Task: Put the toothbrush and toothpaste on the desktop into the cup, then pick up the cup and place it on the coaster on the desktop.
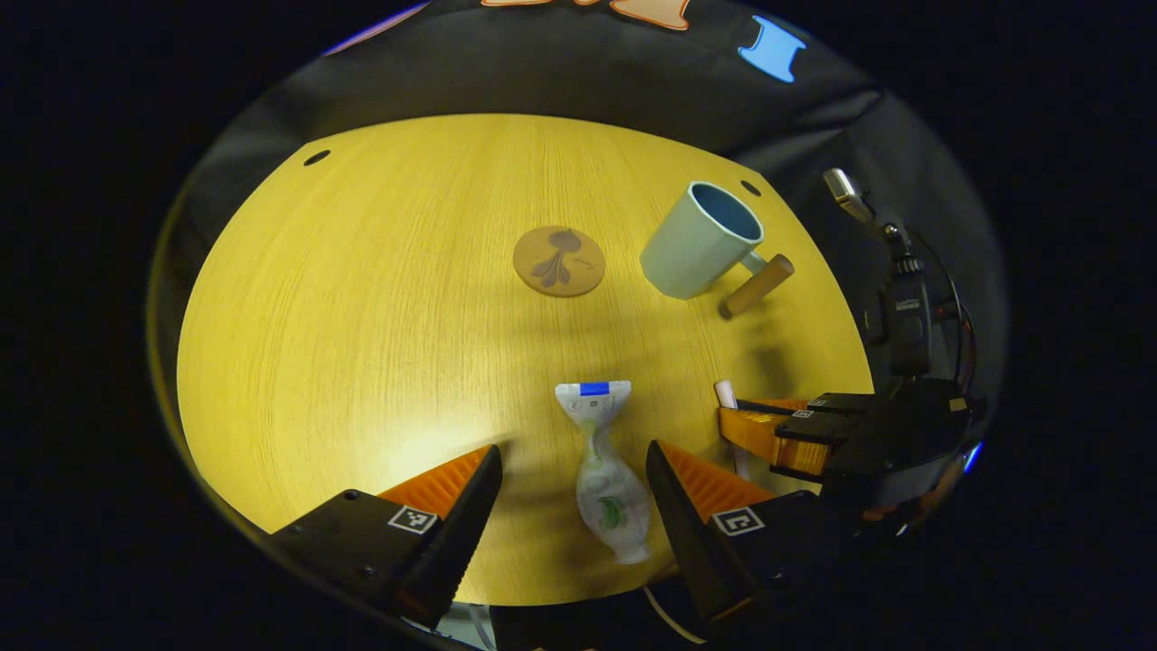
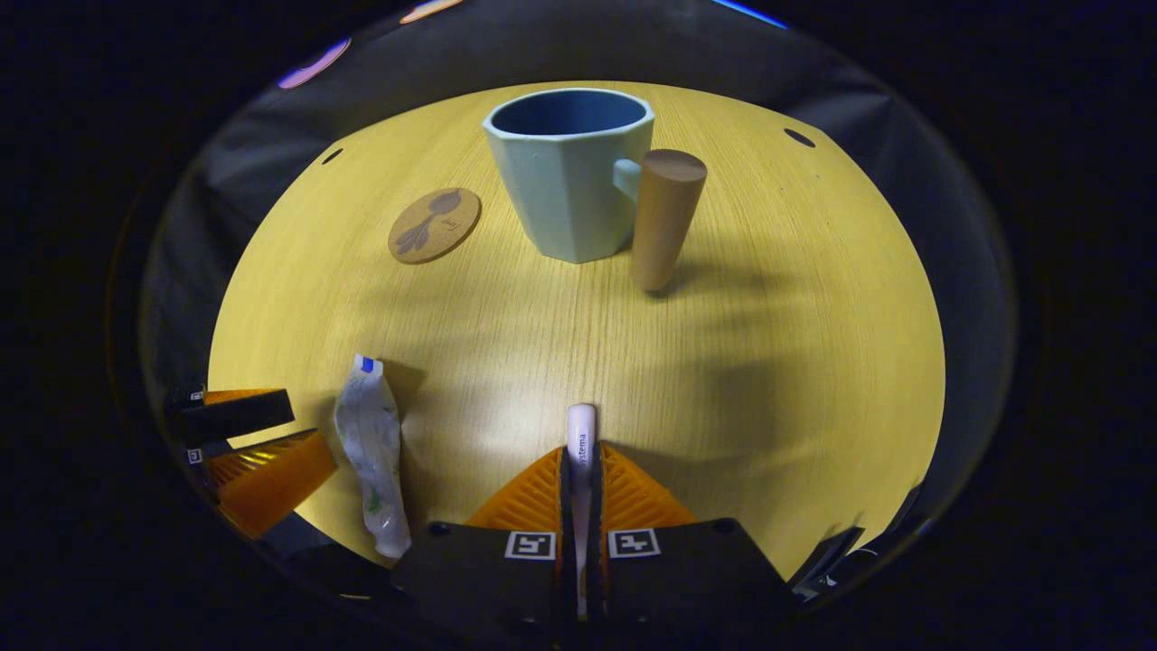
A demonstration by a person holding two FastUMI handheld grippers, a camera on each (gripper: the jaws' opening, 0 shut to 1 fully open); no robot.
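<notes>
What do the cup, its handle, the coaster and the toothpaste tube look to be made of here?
Cup: probably matte glazed ceramic or plastic, with faceted pale walls and no sheen. Handle: likely wood, a plain brown cylinder. Coaster: cork or wood by its dull speckled brown face. Toothpaste tube: soft plastic or laminate, crumpled and twisted.

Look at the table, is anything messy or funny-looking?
Nothing is spilled or broken. The toothpaste tube looks squeezed and twisted in the middle, lying flat on the table. The cup stands upright beside the coaster, and its thick wooden handle is just its shape.
</notes>
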